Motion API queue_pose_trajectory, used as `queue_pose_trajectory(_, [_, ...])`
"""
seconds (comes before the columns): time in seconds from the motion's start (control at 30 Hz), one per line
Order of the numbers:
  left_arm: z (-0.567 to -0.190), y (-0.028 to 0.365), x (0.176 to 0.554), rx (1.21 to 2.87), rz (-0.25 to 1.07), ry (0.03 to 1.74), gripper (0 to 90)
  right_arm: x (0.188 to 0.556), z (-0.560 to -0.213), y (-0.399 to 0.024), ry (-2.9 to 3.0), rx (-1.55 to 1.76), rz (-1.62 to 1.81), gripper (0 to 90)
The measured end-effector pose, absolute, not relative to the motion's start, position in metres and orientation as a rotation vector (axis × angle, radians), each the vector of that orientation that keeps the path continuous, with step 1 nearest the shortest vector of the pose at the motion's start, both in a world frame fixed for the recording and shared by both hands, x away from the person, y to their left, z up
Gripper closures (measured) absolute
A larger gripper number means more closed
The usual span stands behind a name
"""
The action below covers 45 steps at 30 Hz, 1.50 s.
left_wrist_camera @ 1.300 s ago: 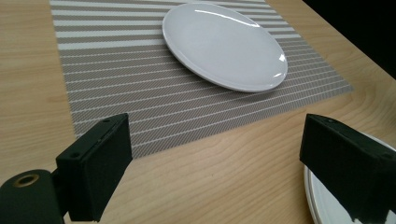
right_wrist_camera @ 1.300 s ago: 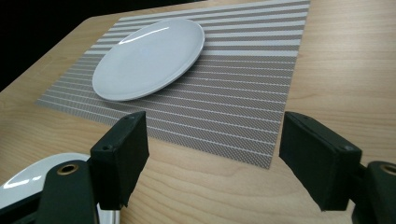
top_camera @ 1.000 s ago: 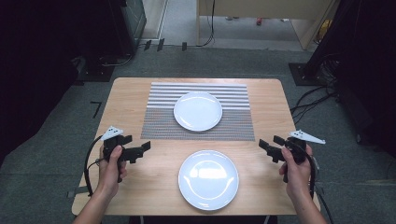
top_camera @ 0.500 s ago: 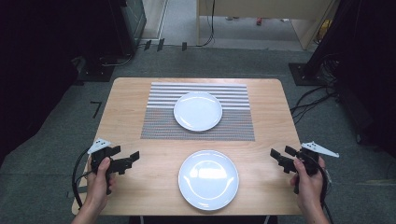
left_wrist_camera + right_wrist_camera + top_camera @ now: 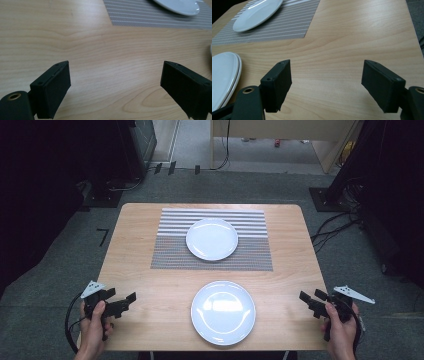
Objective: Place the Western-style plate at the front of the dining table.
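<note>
Both grippers are pulling back toward the near edge: left gripper (image 5: 131, 296) sitting at 8 o'clock, right gripper (image 5: 303, 296) at 4 o'clock, jaws apart, holding nothing. Near plate (image 5: 223, 312) is lying on the bare surface (image 5: 135, 245) at 6 o'clock; far plate (image 5: 212, 238) is resting on the striped mat (image 5: 170, 252) at 12.

Left gripper (image 5: 115, 92) low over the surface (image 5: 100, 55): jaws spread wide, bare wood grain between them, nothing held. Striped mat (image 5: 155, 16) at top right, well ahead of the jaws. White plate (image 5: 178, 5) on the mat, cut off by the top edge. Sliver of a second white rim (image 5: 210, 50) at the right edge.
</note>
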<state>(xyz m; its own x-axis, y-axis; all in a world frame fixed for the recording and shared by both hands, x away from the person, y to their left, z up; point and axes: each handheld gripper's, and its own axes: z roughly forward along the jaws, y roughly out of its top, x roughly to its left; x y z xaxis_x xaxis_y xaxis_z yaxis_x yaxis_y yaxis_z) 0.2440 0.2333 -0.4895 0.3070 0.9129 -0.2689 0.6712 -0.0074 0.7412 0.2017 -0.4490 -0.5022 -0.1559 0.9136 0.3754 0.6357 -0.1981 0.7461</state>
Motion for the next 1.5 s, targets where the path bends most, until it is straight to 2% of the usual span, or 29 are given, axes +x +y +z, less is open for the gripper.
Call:
queue_pose_trajectory(0.37, [-0.511, 0.256, 0.229, 1.728, 0.386, 1.516, 8.9, 0.191, -0.518, -0.454, 1.761, 1.849, 1.247, 23.7])
queue_pose_trajectory(0.6, [-0.512, 0.263, 0.22, 1.737, 0.418, 1.521, 8.9, 0.186, -0.523, -0.452, 1.769, 1.844, 1.224, 23.6])
queue_pose_trajectory(0.97, [-0.515, 0.255, 0.215, 1.801, 0.497, 1.498, 8.9, 0.182, -0.525, -0.438, 1.773, 1.788, 1.145, 20.0])
queue_pose_trajectory(1.23, [-0.518, 0.241, 0.214, 1.901, 0.624, 1.485, 8.9, 0.183, -0.524, -0.419, 1.843, 1.697, 0.945, 14.8])
queue_pose_trajectory(1.5, [-0.518, 0.24, 0.213, 1.91, 0.632, 1.483, 8.9, 0.184, -0.525, -0.415, 1.859, 1.673, 0.896, 14.0])
